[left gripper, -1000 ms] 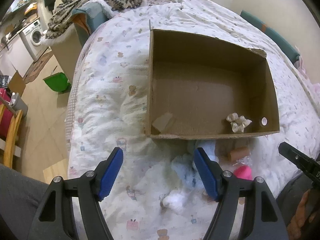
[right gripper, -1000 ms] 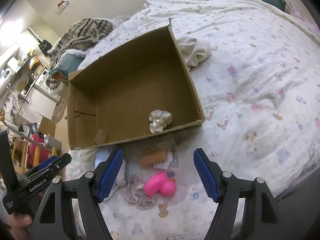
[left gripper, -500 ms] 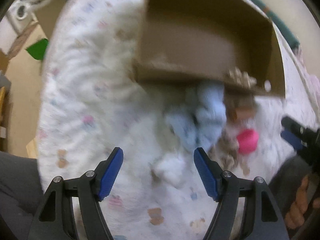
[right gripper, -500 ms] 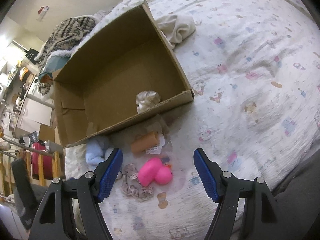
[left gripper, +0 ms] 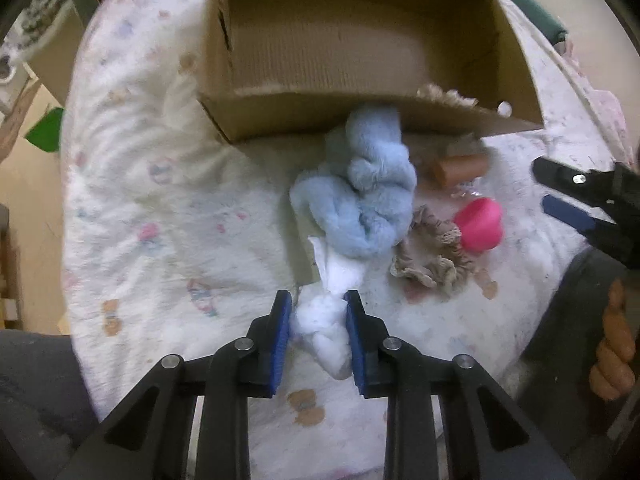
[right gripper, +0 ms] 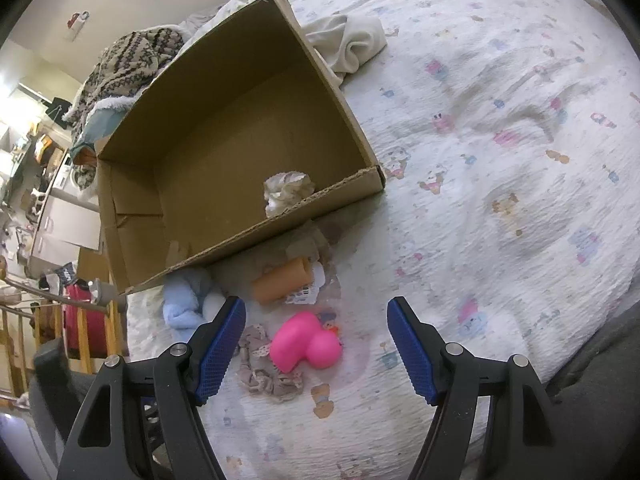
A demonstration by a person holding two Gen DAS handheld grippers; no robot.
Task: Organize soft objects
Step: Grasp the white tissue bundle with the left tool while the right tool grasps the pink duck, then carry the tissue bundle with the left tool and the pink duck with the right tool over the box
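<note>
An open cardboard box (left gripper: 360, 116) (right gripper: 132, 240) lies on the bed with a cream scrunchie (right gripper: 286, 192) inside. In front of it lie a fluffy blue and white plush toy (left gripper: 368, 200) (right gripper: 184, 304), a beige scrunchie (left gripper: 428, 256) (right gripper: 268, 376), a pink soft toy (left gripper: 480, 224) (right gripper: 306, 342) and an orange roll (left gripper: 460, 168) (right gripper: 282, 280). My left gripper (left gripper: 318, 322) is shut on the plush toy's white end. My right gripper (right gripper: 316, 344) is open and empty, above the pink toy; it also shows in the left wrist view (left gripper: 592, 208).
The bed has a white quilt with small cartoon prints (right gripper: 500, 140). A white cloth (right gripper: 348, 44) lies behind the box. A patterned blanket (right gripper: 128, 60) is piled at the bed's far end. Floor, furniture and a green bin (left gripper: 44, 132) are at the left.
My left gripper has moved down to the plush toy and closed on its white end. My right gripper has stayed open and come closer over the pink toy.
</note>
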